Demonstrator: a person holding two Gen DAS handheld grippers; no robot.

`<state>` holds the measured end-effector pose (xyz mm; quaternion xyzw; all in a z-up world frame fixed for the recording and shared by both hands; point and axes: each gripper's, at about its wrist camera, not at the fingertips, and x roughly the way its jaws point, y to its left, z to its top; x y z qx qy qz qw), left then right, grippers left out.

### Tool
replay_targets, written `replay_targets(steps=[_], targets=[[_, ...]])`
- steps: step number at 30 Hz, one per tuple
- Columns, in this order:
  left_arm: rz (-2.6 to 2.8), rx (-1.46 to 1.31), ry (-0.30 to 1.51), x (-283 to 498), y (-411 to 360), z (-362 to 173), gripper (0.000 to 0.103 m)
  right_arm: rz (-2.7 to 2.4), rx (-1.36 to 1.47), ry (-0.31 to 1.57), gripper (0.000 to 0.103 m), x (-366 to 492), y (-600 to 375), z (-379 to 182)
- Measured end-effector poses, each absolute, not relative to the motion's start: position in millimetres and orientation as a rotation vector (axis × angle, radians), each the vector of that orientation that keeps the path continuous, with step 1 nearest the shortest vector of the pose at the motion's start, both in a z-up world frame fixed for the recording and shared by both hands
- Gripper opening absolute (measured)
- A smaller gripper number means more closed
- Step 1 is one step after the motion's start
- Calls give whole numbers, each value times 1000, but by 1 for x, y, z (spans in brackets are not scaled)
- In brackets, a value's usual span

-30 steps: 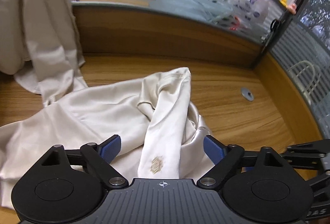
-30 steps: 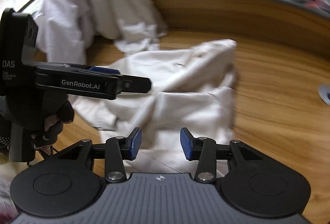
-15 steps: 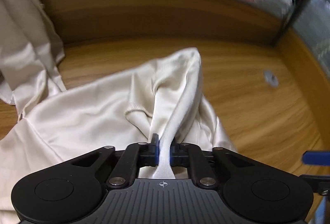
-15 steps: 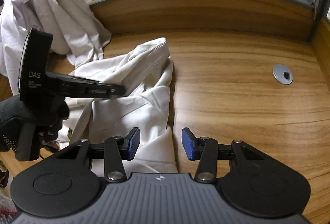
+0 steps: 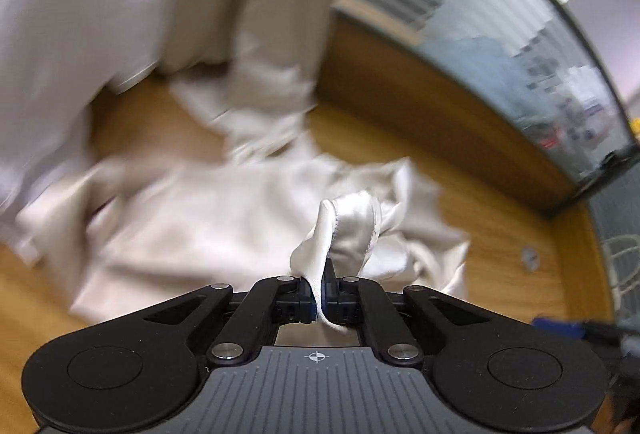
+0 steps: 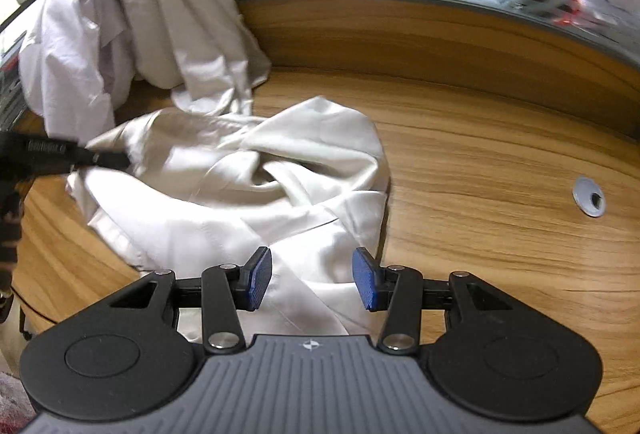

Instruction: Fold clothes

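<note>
- Left tool clenched on a pinched fold of the cream shirt, likely to drag the cloth flat for folding.
- Right tool released, pads apart above the shirt's lower edge; nothing gripped.
- Shirt lies crumpled on the counter, centre-left of the right view; long axis roughly lower centre to upper left.
- Spare clothes pile upper left.
</note>
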<state>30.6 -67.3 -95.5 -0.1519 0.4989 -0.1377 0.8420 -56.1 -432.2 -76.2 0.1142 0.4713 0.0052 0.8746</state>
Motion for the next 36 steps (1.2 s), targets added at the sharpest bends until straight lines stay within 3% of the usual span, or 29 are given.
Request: replay_targets(steps=[4,7,9,11,21,32,34,35,36], targets=[[-252,-278,1105,5,-62,-113,7,39,219,1000,50,-55,-416,-80],[-255,-225,1086,-7,-65,-114,17,56,202,1003,50,-54,-408,-79],[-272,-173,1055,-11,-71,-110,30,66,194,1003,50,-52,-405,-78],[-311,-145,1024,-7,-82,-107,30,75,181,1004,50,-47,-402,-78],[-472,-60,973,27,-142,-113,54,136,27,1025,50,8,-382,-92],[-463,108,1018,51,-184,-159,55,235,-85,1139,49,47,-365,-142],[-452,117,1021,53,-186,-163,53,230,-94,1145,42,49,-366,-150],[-450,125,1019,53,-186,-164,40,222,-105,1145,36,50,-366,-153],[-452,128,1024,53,-187,-164,19,211,-108,1143,25,51,-367,-154]])
